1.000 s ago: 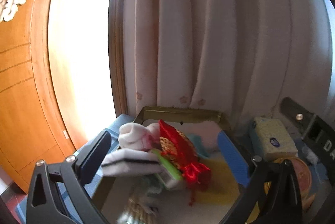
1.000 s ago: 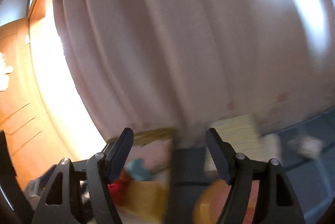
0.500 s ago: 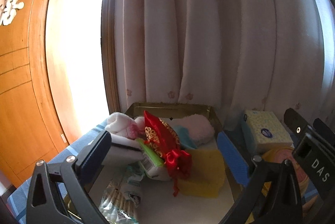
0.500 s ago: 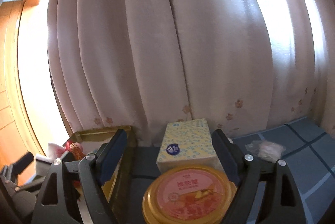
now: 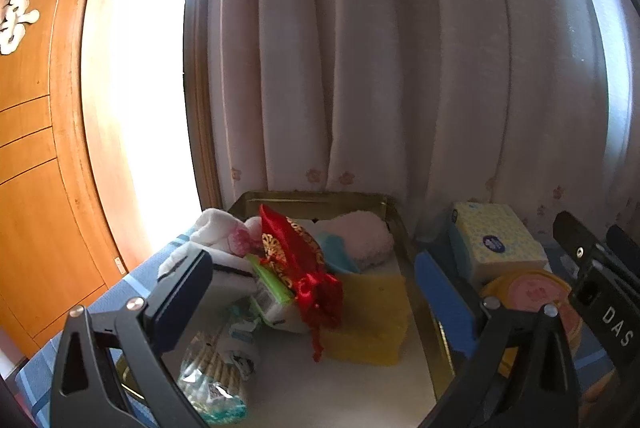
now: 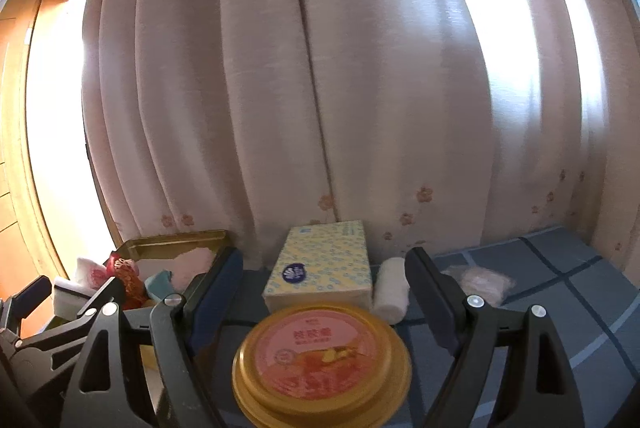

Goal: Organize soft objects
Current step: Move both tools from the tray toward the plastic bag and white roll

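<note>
A gold tin box [image 5: 404,228] holds soft things: a red drawstring pouch [image 5: 300,260], a yellow sponge [image 5: 372,316], a pink fluffy item [image 5: 360,232], white plush [image 5: 216,228], and packets [image 5: 216,372]. My left gripper [image 5: 312,292] is open and empty, hovering over the box. My right gripper [image 6: 324,284] is open and empty above a round gold lid [image 6: 320,356], facing a tissue pack [image 6: 324,264]. A white roll [image 6: 392,288] and a crumpled wrapper [image 6: 480,280] lie on the blue cloth.
Pale curtains [image 6: 320,88] hang close behind everything. The gold box [image 6: 176,240] sits left of the tissue pack; the tissue pack [image 5: 496,240] and lid [image 5: 532,292] show right of the box. A wooden door [image 5: 32,148] stands left. The blue checked cloth [image 6: 560,268] extends right.
Both grippers have tilted down and steadied. The right view swung from blurred curtain to the tissue pack and lid, now closer. The left view has drawn back slightly over the box.
</note>
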`<state>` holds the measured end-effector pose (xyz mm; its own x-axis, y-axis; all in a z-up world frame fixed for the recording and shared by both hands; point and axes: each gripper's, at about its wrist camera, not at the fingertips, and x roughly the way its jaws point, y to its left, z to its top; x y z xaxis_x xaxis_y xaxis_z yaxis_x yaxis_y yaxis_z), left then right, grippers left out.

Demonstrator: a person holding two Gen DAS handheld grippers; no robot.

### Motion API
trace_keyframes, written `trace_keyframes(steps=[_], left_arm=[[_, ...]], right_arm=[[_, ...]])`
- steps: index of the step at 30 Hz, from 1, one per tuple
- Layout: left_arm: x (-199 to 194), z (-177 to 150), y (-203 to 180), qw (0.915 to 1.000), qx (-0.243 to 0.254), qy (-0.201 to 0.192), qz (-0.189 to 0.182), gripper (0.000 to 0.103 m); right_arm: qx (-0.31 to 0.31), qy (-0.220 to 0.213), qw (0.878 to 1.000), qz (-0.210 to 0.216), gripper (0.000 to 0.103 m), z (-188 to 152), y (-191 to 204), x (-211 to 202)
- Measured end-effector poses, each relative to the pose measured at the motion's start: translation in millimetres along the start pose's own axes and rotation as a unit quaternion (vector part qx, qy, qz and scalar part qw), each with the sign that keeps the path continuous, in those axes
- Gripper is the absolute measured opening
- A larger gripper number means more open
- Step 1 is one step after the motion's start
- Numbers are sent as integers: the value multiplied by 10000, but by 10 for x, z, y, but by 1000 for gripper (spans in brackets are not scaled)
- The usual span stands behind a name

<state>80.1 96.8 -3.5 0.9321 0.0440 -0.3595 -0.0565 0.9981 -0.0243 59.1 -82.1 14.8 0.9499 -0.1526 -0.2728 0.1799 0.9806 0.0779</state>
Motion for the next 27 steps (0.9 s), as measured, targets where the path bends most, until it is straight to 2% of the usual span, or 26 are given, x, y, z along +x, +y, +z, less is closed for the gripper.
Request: trace_keyframes(steps=[14,27], left_arm=[[-143,-62,-302,9996,95,65,-248,103],[-232,-82,-642,9983,298,61,-491,103]], right_arm=[[61,-58,9997,-246,85,-3,-339,-120],[321,-109,9976,-598,85,24,-829,-225]])
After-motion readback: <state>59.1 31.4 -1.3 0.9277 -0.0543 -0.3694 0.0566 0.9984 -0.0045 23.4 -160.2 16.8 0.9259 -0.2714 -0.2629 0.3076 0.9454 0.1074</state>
